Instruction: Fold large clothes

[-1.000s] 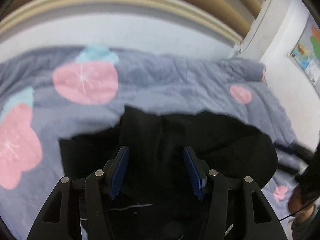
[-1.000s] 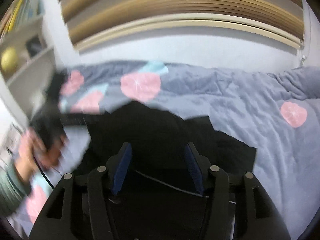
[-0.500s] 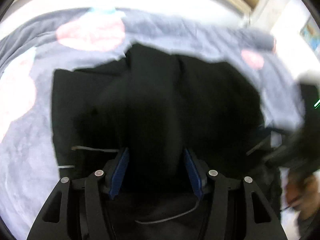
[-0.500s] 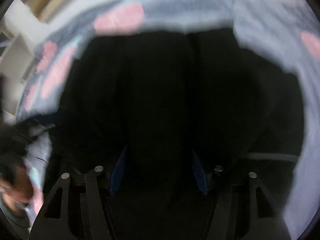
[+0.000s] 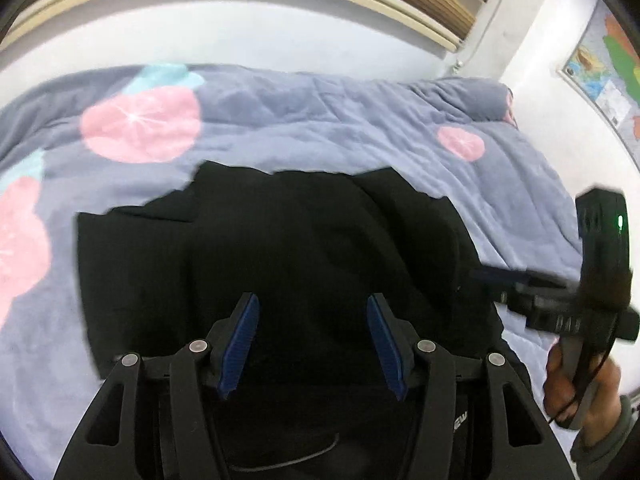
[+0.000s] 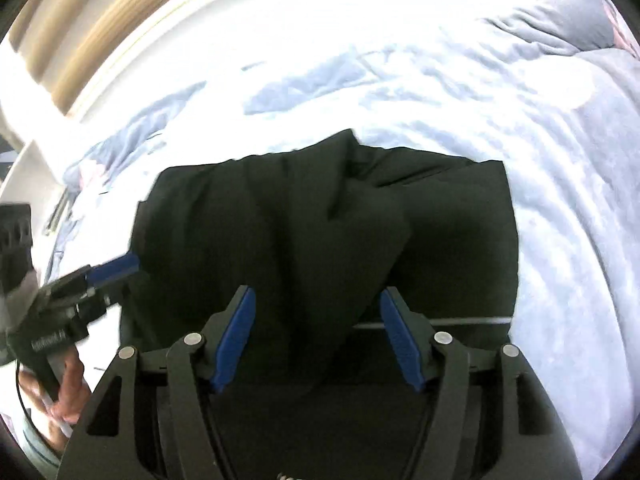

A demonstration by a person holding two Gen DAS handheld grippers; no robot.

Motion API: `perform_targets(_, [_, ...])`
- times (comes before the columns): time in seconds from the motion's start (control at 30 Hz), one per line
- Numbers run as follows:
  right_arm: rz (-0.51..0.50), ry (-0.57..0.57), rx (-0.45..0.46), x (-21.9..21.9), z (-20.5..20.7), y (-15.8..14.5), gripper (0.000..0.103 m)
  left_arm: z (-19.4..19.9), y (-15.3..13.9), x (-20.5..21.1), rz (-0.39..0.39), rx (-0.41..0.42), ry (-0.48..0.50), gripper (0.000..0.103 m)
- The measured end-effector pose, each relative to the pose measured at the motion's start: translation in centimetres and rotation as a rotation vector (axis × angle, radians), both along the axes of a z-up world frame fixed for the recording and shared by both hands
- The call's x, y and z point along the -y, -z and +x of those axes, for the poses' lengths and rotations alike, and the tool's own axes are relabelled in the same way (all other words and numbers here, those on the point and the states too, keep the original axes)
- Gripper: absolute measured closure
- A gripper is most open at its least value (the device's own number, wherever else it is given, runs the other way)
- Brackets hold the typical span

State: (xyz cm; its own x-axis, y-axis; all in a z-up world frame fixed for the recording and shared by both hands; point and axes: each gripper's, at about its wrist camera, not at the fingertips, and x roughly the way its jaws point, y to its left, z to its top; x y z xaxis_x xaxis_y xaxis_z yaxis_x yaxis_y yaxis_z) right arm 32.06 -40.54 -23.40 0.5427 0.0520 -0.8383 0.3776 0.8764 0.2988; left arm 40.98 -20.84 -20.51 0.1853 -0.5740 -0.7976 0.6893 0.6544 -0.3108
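Left gripper (image 5: pixel 312 340): I am holding my blue-padded fingers (image 5: pixel 242 340) wide apart above the near part of the cloth; nothing is lying between them and they are gripping nothing.
Right gripper (image 6: pixel 318 336): I am keeping these fingers (image 6: pixel 236 336) spread wide as well, with a fold of dark cloth showing in the gap; I cannot tell whether the pads are touching it, and they are not pinching it.
Black garment (image 5: pixel 280 264): it is lying bunched and partly folded on the bed, filling the middle of both views, with a raised ridge running down its centre in the right wrist view (image 6: pixel 320 232).
White line on the garment (image 6: pixel 460 322): it is running sideways along the cloth just beyond my right-hand pad.
Quilt (image 5: pixel 320 128): it is spreading grey-blue under and around the garment, carrying pink fruit prints (image 5: pixel 140 126); in the right wrist view it is looking washed out by glare.
Right hand (image 5: pixel 580 384): it is showing at the right edge of the left wrist view, grasping its gripper's handle beside the garment.
Left hand (image 6: pixel 60 392): it is showing at the lower left of the right wrist view, holding its gripper near the garment's left edge.
Map poster (image 5: pixel 604 76): it is hanging on the wall at the far right.
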Motion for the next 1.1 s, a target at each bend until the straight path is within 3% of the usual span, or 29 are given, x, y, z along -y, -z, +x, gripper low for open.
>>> perform_targets(0.17, [0.032,0.03,-0.087,1.2,3.7,3.6,0.037,1.5,4.3,1.8,0.086,-0.064,-0.015,0.045])
perform_targets(0.2, [0.069,0.033,-0.096,1.4,4.4,4.7,0.043,1.8,5.1,1.5,0.098,-0.073,-0.022,0.046])
perform_targets(0.23, [0.093,0.026,-0.096,1.5,4.4,5.6,0.066,2.1,5.6,1.1,0.104,-0.079,-0.032,0.052])
perform_targets(0.27, [0.123,0.02,-0.091,1.7,4.7,6.3,0.079,2.3,6.0,0.5,0.093,-0.094,-0.048,0.055])
perform_targets(0.33, [0.116,0.026,-0.053,2.0,4.4,5.8,0.091,2.7,6.2,-0.6,0.061,-0.129,-0.061,0.061])
perform_targets(0.37, [0.102,0.032,-0.036,2.2,4.1,4.9,0.092,2.8,6.2,-1.0,0.05,-0.144,-0.066,0.063])
perform_targets(0.5, [0.017,0.072,-0.012,2.2,2.5,2.7,0.092,2.5,6.2,-1.7,-0.011,-0.206,-0.02,0.067])
perform_targets(0.6, [0.0,0.083,-0.082,2.0,2.1,5.5,0.09,1.3,6.9,-1.1,0.033,-0.154,-0.004,0.067])
perform_targets(0.63, [-0.011,0.084,-0.093,2.2,2.3,6.3,0.083,1.1,7.3,-1.0,0.046,-0.138,-0.002,0.068])
perform_targets(0.73, [0.01,0.067,-0.104,2.7,2.7,8.0,0.08,0.7,8.1,-0.8,0.056,-0.105,0.018,0.068])
perform_targets(0.8, [0.026,0.055,-0.1,2.8,2.4,7.0,0.076,0.6,7.6,-0.9,0.072,-0.097,0.032,0.068])
perform_targets(0.87, [0.021,0.045,-0.108,2.7,1.5,5.4,0.061,0.1,6.4,-1.4,0.094,-0.068,0.046,0.067])
perform_targets(0.97, [-0.005,0.044,-0.079,1.7,-0.6,2.6,0.055,-0.9,3.5,-2.9,0.084,-0.021,0.036,0.065])
perform_targets(1.03, [-0.034,0.031,-0.047,0.4,-1.3,0.7,0.055,-1.4,1.4,-3.9,0.037,0.011,0.015,0.05])
perform_targets(1.1, [-0.05,-0.003,-0.004,-1.4,-1.2,-0.9,0.055,-1.8,-0.1,-4.3,0.003,0.05,-0.014,0.043])
